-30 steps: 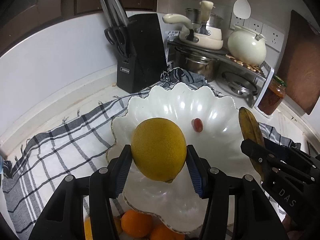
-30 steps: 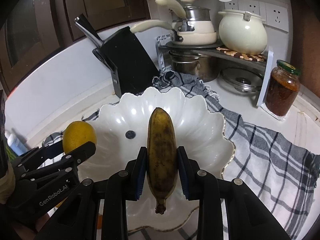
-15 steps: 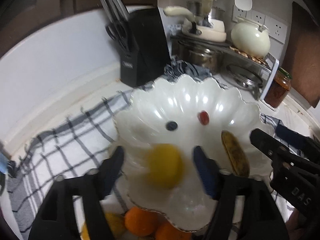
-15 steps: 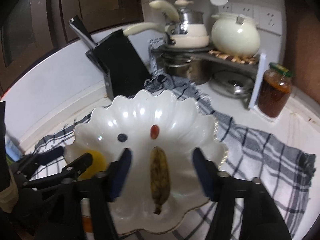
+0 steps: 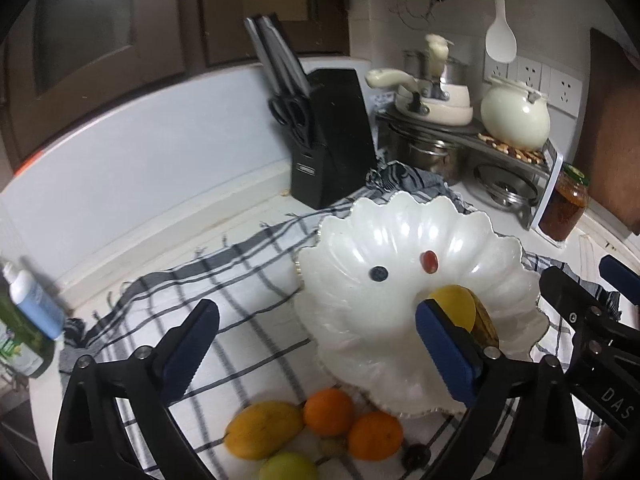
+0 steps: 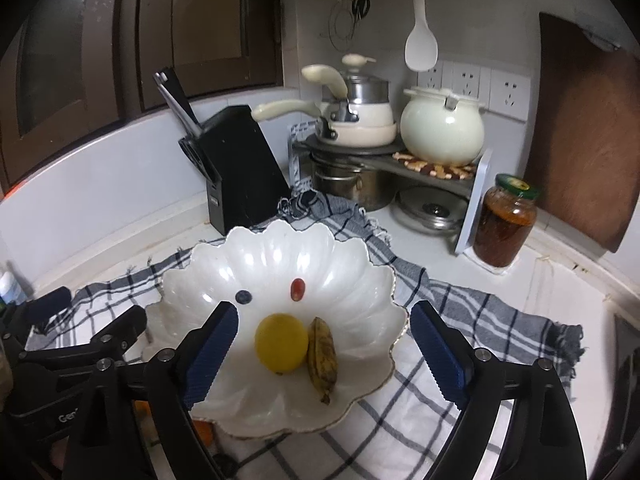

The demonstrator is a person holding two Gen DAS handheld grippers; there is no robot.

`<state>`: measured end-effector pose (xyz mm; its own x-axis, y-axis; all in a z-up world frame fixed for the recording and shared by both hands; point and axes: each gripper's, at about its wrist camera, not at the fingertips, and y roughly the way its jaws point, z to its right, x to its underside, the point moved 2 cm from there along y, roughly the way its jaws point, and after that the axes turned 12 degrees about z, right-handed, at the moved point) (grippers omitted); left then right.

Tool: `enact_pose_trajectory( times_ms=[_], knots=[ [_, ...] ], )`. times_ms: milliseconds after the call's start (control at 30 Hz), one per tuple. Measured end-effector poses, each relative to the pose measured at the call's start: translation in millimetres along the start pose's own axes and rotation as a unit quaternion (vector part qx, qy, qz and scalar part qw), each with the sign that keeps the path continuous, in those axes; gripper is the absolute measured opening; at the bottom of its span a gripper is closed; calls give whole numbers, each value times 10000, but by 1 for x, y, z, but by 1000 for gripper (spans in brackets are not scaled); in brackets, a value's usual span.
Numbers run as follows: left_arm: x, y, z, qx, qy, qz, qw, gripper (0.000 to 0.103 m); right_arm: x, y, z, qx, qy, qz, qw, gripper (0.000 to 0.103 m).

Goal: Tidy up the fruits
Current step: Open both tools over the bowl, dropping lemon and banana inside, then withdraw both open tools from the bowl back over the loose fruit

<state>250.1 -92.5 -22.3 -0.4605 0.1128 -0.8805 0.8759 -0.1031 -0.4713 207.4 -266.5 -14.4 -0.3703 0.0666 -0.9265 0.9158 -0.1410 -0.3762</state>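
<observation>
Four fruits sit in the scalloped dish: lemon touching banana, plus 2 small berries. Left claw and right claw both empty, jaws opening wide. Mango & oranges wait on the checked cloth. Next: approach low, grip w/ pads centred, gently.

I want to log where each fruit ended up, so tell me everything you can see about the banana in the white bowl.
The banana is short, stubby and overripe: dull yellow-brown skin with dark freckles and blotches, unpeeled, its stem end pointing toward the camera. It lies flat on the near floor of the scalloped white bowl, lengthwise front to back, with the round yellow fruit close against its left side. Neither gripper touches it; the right gripper is above it, jaws opening, well clear on both sides. In the left wrist view it is mostly hidden behind a finger.
</observation>
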Motion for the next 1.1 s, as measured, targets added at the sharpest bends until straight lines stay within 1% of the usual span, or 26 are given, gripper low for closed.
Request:
enact_pose_trajectory(
  times_ms=[200,500,767,1100],
  knots=[
    [1,-32,-12,-56,-44,109,9999,102,-5,-31,-7,1,-21,147,9999,89],
    [5,-69,-34,-177,-177,241,9994,103,-4,-62,-22,-85,-71,217,9997,89],
    [11,-87,-47,-249,-247,318,9989,103,-5,-79,-35,-132,-189,325,9992,89],
    [29,-94,-51,-312,-385,235,9985,103,10,-82,-37,-193,-175,237,9994,89]
  ],
)
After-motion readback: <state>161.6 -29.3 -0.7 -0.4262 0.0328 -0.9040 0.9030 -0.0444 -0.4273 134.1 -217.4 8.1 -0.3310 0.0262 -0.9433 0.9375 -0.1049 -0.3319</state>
